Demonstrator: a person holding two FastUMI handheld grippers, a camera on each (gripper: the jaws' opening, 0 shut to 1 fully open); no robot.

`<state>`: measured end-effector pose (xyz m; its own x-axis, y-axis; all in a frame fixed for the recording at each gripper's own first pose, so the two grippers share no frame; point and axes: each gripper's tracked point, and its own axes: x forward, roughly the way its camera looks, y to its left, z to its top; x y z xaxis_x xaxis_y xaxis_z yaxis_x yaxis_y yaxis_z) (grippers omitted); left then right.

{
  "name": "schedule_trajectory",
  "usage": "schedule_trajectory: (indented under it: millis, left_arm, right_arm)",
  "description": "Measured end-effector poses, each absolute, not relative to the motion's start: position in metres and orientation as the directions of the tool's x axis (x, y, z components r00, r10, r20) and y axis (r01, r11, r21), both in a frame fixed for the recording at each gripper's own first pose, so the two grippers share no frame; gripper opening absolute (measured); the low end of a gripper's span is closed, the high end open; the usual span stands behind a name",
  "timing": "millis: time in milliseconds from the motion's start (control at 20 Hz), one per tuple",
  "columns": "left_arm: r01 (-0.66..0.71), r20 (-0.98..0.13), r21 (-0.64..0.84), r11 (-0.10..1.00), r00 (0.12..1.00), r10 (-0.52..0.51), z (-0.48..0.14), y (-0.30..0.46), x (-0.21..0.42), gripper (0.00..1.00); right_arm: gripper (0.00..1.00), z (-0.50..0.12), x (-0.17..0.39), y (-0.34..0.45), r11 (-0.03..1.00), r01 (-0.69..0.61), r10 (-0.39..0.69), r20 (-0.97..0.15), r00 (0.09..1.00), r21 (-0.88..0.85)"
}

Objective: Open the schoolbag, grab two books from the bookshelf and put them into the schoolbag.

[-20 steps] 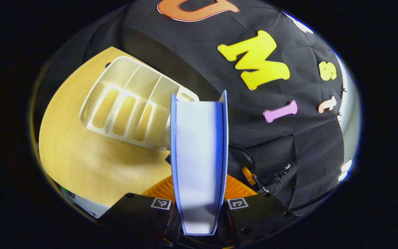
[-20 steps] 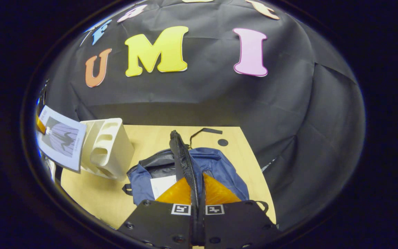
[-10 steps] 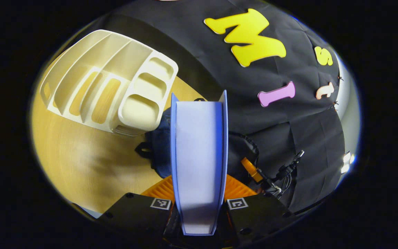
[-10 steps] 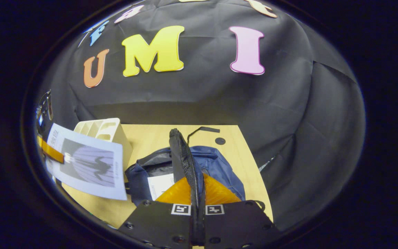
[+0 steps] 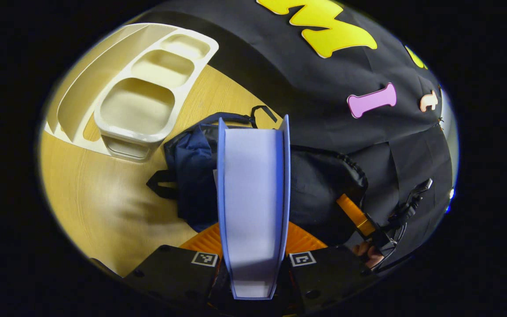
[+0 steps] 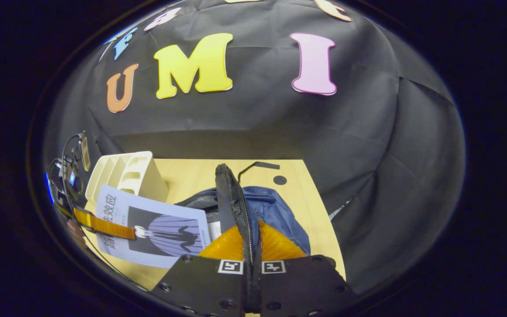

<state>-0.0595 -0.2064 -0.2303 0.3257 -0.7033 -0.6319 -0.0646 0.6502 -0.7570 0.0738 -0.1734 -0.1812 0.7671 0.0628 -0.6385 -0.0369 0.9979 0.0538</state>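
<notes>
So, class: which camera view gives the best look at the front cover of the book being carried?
The right gripper view: the book shows its whole illustrated cover, held out flat beside the schoolbag. The left gripper view sees it only end-on, its page edge between two covers in the left tongs.
</notes>
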Motion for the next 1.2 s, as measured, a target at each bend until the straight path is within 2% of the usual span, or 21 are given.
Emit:
schedule_trajectory:
  millis: [300,700,1200]
  left_arm:
    - [-0.120,-0.587,-0.803,0.583,0.328,-0.741,-0.241,-0.235,-0.050,0.45]
    - [-0.121,-0.547,-0.833,0.540,0.338,-0.766,-0.256,-0.270,-0.032,0.45]
    - [-0.182,-0.442,-0.897,0.404,0.326,-0.836,-0.284,-0.337,-0.017,0.45]
  right_arm:
    - [0.01,-0.176,0.073,-0.178,0.998,-0.048,0.059,-0.644,0.763,0.035]
    - [0.00,-0.165,0.075,-0.179,0.998,-0.063,0.065,-0.649,0.758,0.026]
    - [0.01,-0.149,0.077,-0.163,0.994,-0.109,0.090,-0.643,0.761,0.010]
